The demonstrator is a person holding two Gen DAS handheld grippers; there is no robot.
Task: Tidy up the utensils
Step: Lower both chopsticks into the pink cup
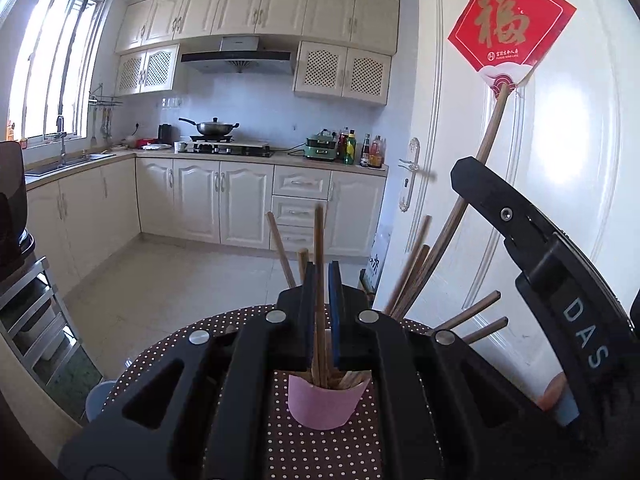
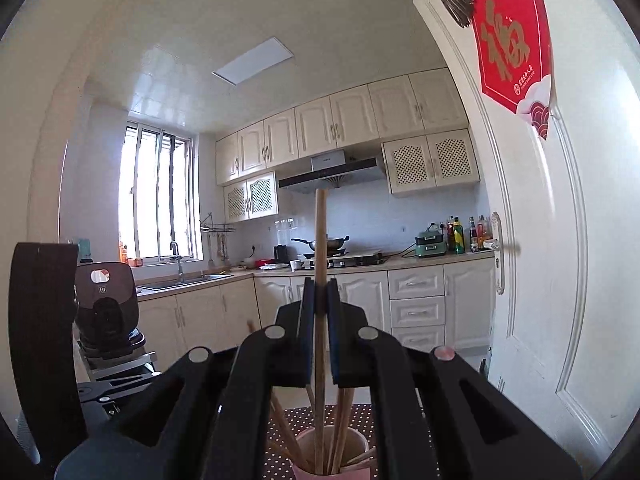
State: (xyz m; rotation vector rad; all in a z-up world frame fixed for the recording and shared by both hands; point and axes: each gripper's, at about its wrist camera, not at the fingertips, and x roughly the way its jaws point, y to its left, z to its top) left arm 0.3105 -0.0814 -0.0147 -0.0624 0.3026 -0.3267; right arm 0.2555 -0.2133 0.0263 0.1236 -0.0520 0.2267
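A pink cup (image 1: 325, 403) stands on the brown polka-dot table (image 1: 320, 452) and holds several wooden chopsticks. My left gripper (image 1: 322, 276) has its pads narrowly apart around an upright chopstick (image 1: 319, 248) that rises from the cup. My right gripper (image 2: 320, 292) is shut on another upright wooden chopstick (image 2: 320, 240) whose lower end sits in the same pink cup (image 2: 332, 464). The right gripper's body shows at the right of the left wrist view (image 1: 560, 280). More chopsticks (image 1: 416, 272) lean out to the right.
A white door (image 1: 540, 200) with a red paper sign (image 1: 512, 28) stands close on the right. A dark appliance (image 2: 106, 304) sits on a metal rack at the left. Kitchen cabinets and a stove (image 1: 224, 146) line the far wall.
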